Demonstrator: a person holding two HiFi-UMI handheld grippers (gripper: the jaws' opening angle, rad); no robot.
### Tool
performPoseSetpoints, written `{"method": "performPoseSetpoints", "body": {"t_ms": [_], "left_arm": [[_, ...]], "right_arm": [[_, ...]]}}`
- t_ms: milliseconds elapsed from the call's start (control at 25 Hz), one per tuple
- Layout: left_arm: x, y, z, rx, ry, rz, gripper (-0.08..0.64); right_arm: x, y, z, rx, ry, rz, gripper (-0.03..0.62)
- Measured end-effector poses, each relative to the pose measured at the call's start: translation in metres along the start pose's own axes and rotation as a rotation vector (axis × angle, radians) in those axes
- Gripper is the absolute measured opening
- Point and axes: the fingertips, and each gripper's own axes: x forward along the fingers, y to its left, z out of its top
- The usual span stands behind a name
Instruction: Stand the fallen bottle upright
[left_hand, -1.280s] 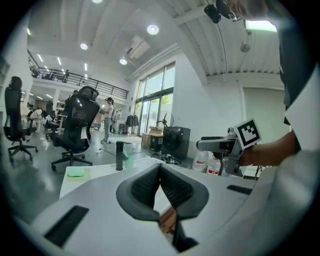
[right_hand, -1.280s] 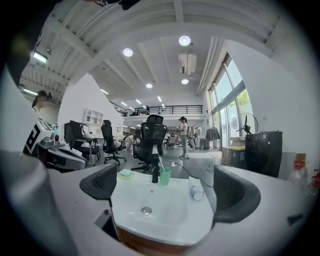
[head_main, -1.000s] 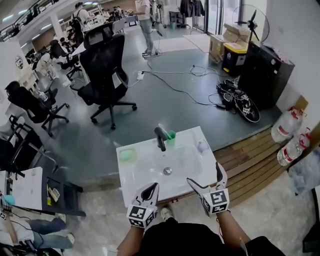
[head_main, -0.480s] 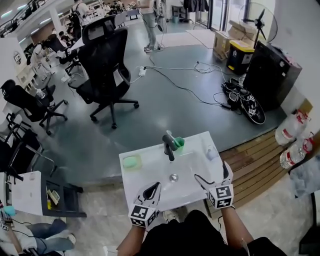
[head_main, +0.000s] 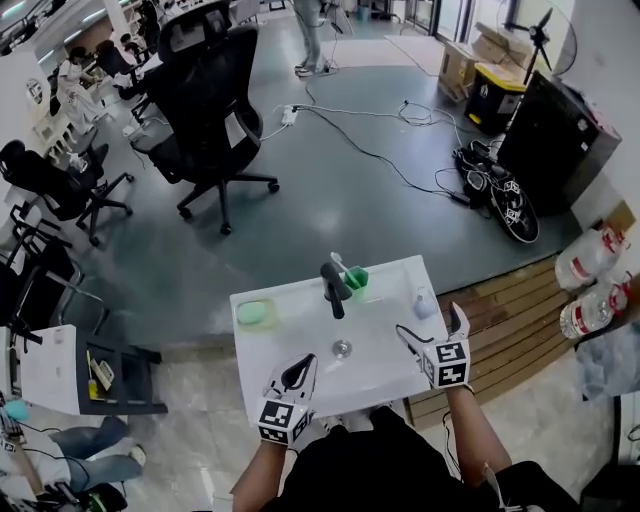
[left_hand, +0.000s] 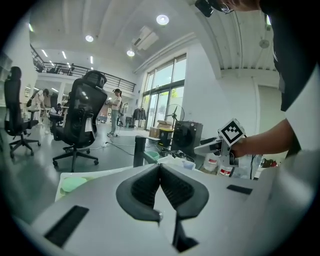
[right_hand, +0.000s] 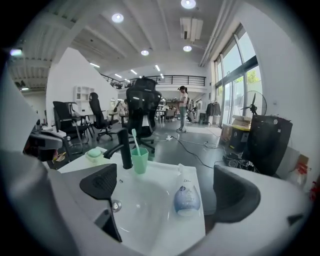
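Observation:
A small translucent bottle (head_main: 424, 302) with a blue label lies on its side on the right rim of the white sink (head_main: 290, 335). In the right gripper view the bottle (right_hand: 186, 197) rests just ahead, between the spread jaws. My right gripper (head_main: 430, 322) is open and hovers just short of the bottle, nothing between its fingers. At the sink's front edge my left gripper (head_main: 296, 370) is shut on nothing. In the left gripper view its pads (left_hand: 160, 187) meet, and the right gripper (left_hand: 212, 146) shows beyond them.
A black faucet (head_main: 333, 287) stands at the back of the sink beside a green cup (head_main: 356, 278) holding a toothbrush. A green soap (head_main: 252, 312) lies at the back left corner. A drain (head_main: 342, 348) sits mid-basin. Office chairs, cables and water jugs (head_main: 590, 285) surround the sink.
My right gripper has moved forward along the sink's right side, closer to the lying bottle, still open. The left gripper stays shut at the front edge. The head view has shifted.

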Motion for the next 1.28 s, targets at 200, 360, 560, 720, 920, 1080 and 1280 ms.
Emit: {"method": "performPoseSetpoints", "body": {"t_ms": [200,360,560,720,920,1080,1280], "left_arm": [[0.019,-0.002,0.008,-0.018,-0.006,0.039,0.017],[0.029,-0.004,0.012,-0.019,0.001,0.064,0.017],[0.034,-0.001,0.013,-0.012,0.005,0.106,0.017],[0.036,0.001,0.015,-0.022,0.005,0.131,0.017],[0.034,0.007,0.014,-0.035,0.009,0.158,0.017],[0.032,0.011,0.010,-0.043,0.006,0.178,0.017],[0.030,0.012,0.012,-0.052,-0.004,0.190,0.017]], "right_arm": [[0.036,-0.026,-0.015,-0.012,0.116,0.041,0.598],[0.067,-0.038,-0.026,-0.032,0.210,0.080,0.598],[0.107,-0.050,-0.047,-0.041,0.339,0.109,0.598],[0.131,-0.062,-0.057,-0.019,0.442,0.109,0.583],[0.153,-0.075,-0.070,0.005,0.575,0.097,0.526],[0.162,-0.079,-0.088,0.052,0.696,0.110,0.465],[0.165,-0.084,-0.102,0.094,0.793,0.082,0.336]]}}
